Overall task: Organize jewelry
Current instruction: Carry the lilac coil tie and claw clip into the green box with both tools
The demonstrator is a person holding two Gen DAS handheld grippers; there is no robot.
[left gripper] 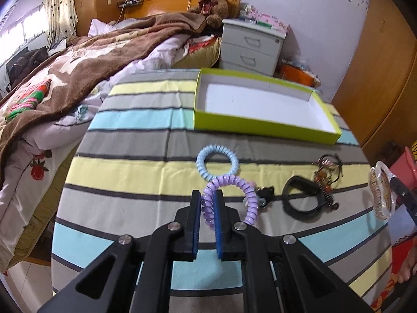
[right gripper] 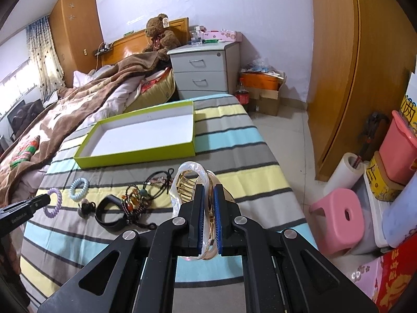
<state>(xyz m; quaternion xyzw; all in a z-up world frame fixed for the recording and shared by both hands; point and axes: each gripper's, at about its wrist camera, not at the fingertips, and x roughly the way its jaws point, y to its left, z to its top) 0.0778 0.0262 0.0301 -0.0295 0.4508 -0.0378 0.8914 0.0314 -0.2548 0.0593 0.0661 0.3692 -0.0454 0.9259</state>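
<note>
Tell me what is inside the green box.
The green box shows only its bare white floor; no jewelry lies in it. In both views the near wall hides a thin strip of floor right behind it.

Purple spiral hair tie [left gripper: 229, 195] hangs pinched; pearly claw clip [right gripper: 192, 182] clamped upright.

Both fisheye views sit just behind their own jaws, tilted down across the striped cloth-covered bench [left gripper: 130, 172] toward the far bed. The left view looks from the bench's left, the right from its right. The 2 share the open green cardboard box [left gripper: 263, 127] [right gripper: 135, 156] and the scattered hair ties.
</note>
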